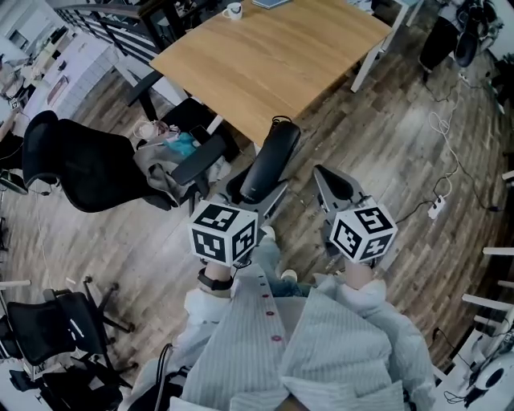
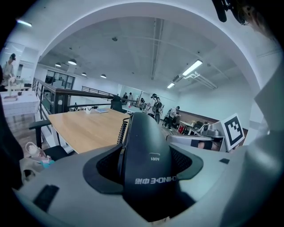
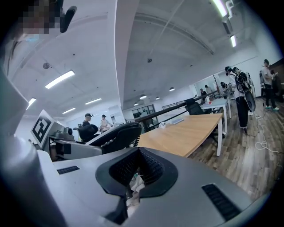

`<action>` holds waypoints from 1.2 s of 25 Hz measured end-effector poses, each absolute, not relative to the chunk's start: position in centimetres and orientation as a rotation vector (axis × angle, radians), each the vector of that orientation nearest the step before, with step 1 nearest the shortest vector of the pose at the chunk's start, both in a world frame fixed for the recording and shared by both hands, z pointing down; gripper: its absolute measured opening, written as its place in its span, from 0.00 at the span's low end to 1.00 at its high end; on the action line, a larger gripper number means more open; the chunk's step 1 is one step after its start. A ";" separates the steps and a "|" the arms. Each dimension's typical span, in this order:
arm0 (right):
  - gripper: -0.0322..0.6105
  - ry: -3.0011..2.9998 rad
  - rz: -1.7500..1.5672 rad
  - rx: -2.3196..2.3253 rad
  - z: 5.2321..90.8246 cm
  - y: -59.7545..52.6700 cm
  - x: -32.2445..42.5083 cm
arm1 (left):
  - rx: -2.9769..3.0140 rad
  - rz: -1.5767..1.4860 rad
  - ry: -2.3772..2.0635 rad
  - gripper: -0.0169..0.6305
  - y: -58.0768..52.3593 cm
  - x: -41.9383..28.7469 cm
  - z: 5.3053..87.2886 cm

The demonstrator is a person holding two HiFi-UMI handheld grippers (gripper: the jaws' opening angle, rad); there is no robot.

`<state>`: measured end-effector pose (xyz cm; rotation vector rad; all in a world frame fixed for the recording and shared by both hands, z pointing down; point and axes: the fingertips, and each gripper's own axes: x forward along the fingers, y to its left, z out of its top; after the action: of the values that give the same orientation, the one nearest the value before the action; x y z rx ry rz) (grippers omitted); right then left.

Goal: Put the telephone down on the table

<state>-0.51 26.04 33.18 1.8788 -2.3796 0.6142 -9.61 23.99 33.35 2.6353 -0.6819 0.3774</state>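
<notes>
A black telephone handset (image 1: 269,160) is clamped lengthwise between the jaws of my left gripper (image 1: 257,197), held in the air over the wood floor just short of the near corner of the wooden table (image 1: 273,56). In the left gripper view the handset (image 2: 148,150) fills the middle, its coiled cord (image 2: 122,131) hanging on the left, with the table (image 2: 88,126) beyond. My right gripper (image 1: 333,183) is beside it on the right, jaws together; a white scrap shows in the slit of this gripper (image 3: 137,170). The handset (image 3: 115,133) and table (image 3: 186,133) also appear in the right gripper view.
A white mug (image 1: 233,10) and a book (image 1: 269,3) sit at the table's far edge. A black office chair (image 1: 80,164) and a seat piled with bags (image 1: 165,152) stand left of the table. A power strip (image 1: 438,207) and cables lie on the floor at right.
</notes>
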 end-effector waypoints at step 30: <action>0.10 -2.343 0.685 1.925 35.2 9.9 -0.5 | 2.632 0.406 -0.660 0.51 7.4 -10.8 34.8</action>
<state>-0.51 9.93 35.20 1.9248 -2.3431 0.6849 -10.76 7.43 34.76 2.6321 -0.6598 0.4064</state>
